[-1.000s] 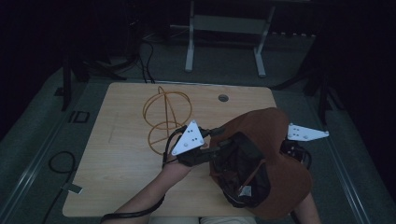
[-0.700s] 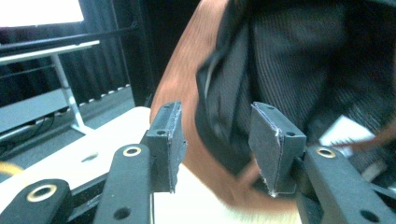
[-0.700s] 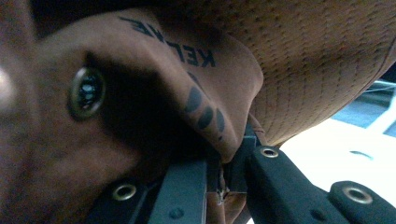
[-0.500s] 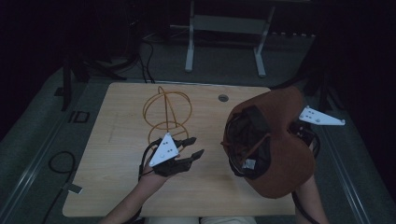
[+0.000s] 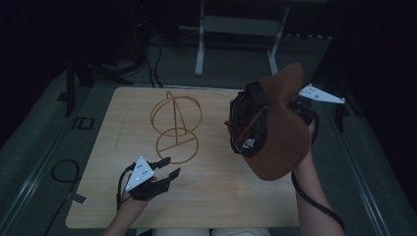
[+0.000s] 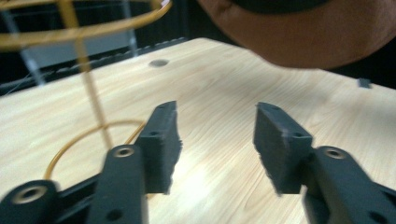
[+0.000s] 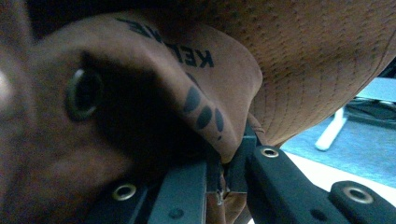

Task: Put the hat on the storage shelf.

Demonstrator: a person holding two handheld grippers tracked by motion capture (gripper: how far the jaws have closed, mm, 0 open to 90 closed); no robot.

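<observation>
Right gripper holds the brown hat aloft over the right edge of the table, clear of the wood. In the right gripper view the jaws are pinched together on a fold of the hat's fabric near the rim, so the hat hangs from that one nip with its opening turned toward the table's middle. Judgement: it is held high and tipped this way to bring it to the wire stand, which looks meant to carry it.

Left gripper sits low near the front-left part of the table, just in front of the stand's lower ring. Its jaws have just been opening and stand apart with nothing between them; the left gripper view shows bare wood in the gap between the pads. Judgement: it is placed there to steady the stand or to take the hat's free side.

Hat: rust-brown, suede-like, wide floppy brim, dark lining inside with a cord and a small white tag. Up close: stitched rows and fine perforations, black printed lettering, a metal eyelet.

Stand: thin golden wire, a ring flat on the table, an upright, crossed hoops on top; it stands left of centre toward the back edge.
</observation>
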